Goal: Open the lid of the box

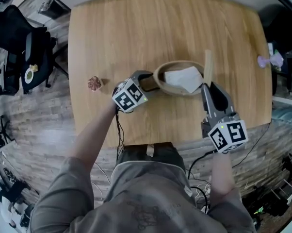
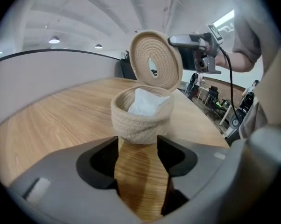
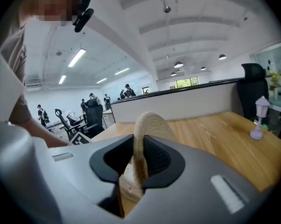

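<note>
A round box of pale coiled rope [image 1: 166, 70] [image 2: 140, 124] sits on the light wooden bench [image 1: 136, 28], a little right of its middle, mouth facing straight up. A crumpled white sheet [image 1: 185, 78] [image 2: 143, 102] lies inside.

The matching flat round rope lid [image 1: 207, 64] [image 2: 157, 59] [image 3: 150, 125] is off the mouth and stands on edge above the box's right rim. From the head view it shows as a thin strip, its long line running away from the person. Its broad face, with an oval hole at the centre, is turned toward the left claw [image 1: 152, 81] [image 2: 137, 142].

The right claw [image 1: 206, 89] [image 3: 138, 148] is clamped on the lid's near edge, one jaw on each face.

The left claw lies low on the bench with its jaws apart and only bare wood between them. The box's left wall is right at the tips and is wider than the gap.

A small brown flower-shaped thing [image 1: 94, 83] lies well left of the box. A little lilac lamp figure [image 1: 269, 60] [image 3: 257, 119] stands near the bench's right edge.
</note>
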